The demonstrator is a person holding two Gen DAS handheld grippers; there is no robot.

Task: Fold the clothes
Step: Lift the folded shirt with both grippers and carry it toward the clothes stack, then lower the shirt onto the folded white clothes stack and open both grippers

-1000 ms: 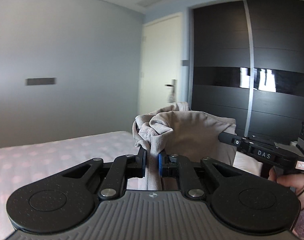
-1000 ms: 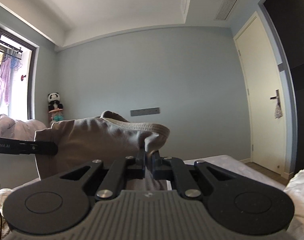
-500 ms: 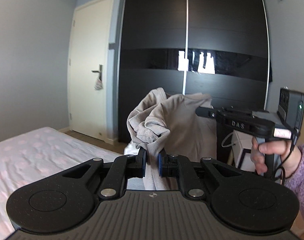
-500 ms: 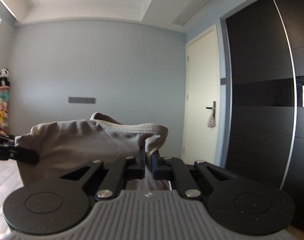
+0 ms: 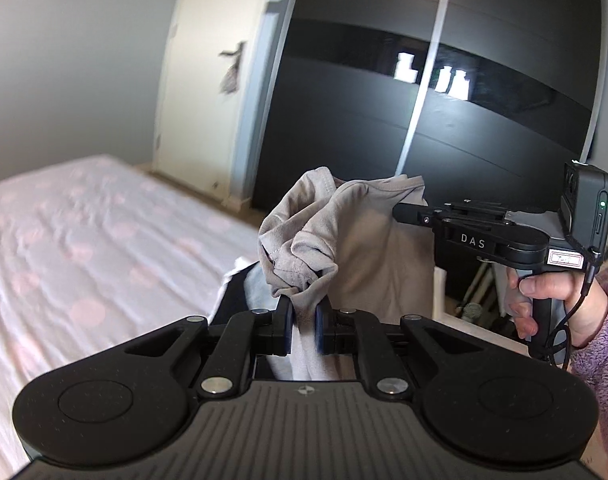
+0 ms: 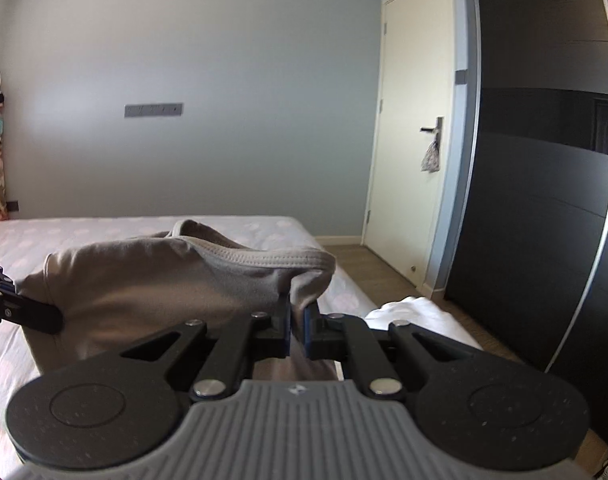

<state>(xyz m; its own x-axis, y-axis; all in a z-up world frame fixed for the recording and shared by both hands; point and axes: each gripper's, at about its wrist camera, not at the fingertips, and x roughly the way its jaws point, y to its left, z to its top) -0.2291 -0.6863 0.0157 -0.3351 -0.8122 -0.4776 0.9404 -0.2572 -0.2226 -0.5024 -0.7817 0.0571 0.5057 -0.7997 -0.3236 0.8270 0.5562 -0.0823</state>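
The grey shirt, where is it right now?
The grey shirt hangs in the air above the bed, pinched between the left gripper and right gripper.

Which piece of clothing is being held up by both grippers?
The beige-grey garment, pinched by the left gripper and right gripper. The white garment lies untouched on the bed.

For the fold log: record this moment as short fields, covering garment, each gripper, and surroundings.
garment: grey garment, held up off the bed, bunched at both grips
left gripper: fingers shut on one bunched edge
right gripper: fingers shut on hemmed edge
bed: pink-spotted sheet, behind and below garment
white cloth: lying at the bed's corner
wardrobe: dark, beside the door
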